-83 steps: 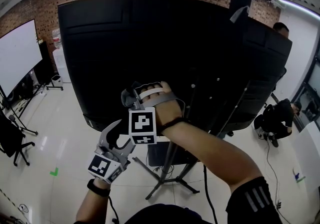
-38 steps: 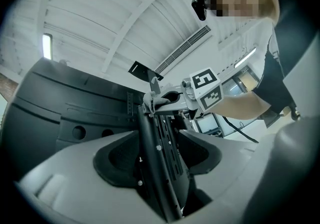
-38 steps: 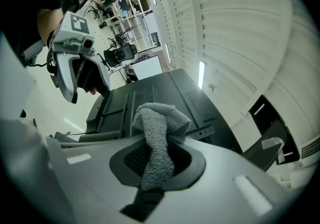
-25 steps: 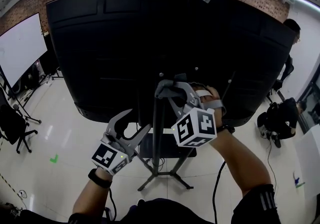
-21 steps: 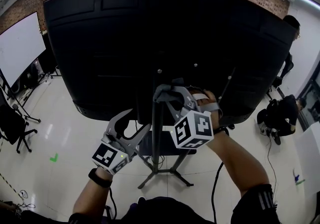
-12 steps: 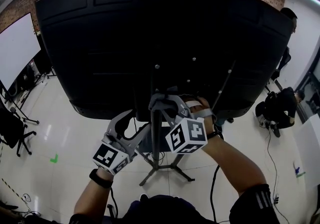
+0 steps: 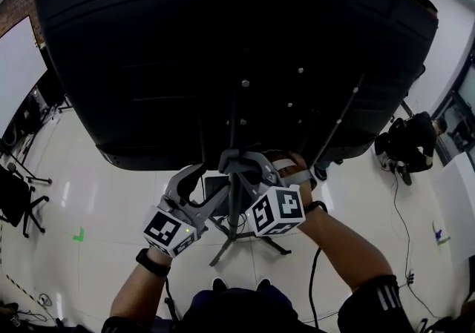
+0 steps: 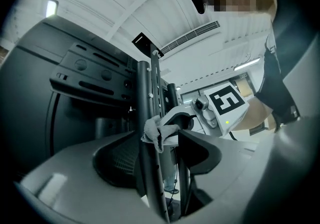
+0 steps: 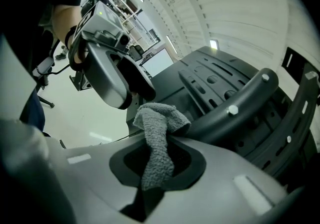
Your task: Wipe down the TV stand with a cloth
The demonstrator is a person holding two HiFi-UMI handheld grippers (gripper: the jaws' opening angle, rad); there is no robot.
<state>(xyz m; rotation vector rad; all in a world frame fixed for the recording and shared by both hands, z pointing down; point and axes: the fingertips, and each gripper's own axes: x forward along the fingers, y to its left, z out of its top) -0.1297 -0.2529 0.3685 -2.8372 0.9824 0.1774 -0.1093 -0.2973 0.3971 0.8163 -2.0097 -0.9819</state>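
Grey cloth (image 9: 158, 140) in right tongs (image 7: 239, 164) touches black stand pole (image 8: 146, 99) above white floor (image 7: 87, 199)

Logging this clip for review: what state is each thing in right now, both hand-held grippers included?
left hand-held gripper: open, with the stand pole between its jaws.
right hand-held gripper: shut on the cloth.
cloth: grey, bunched, pressed against the stand pole.
stand pole: upright, a gripper at each side.
TV: mounted on the stand, its back toward the person.
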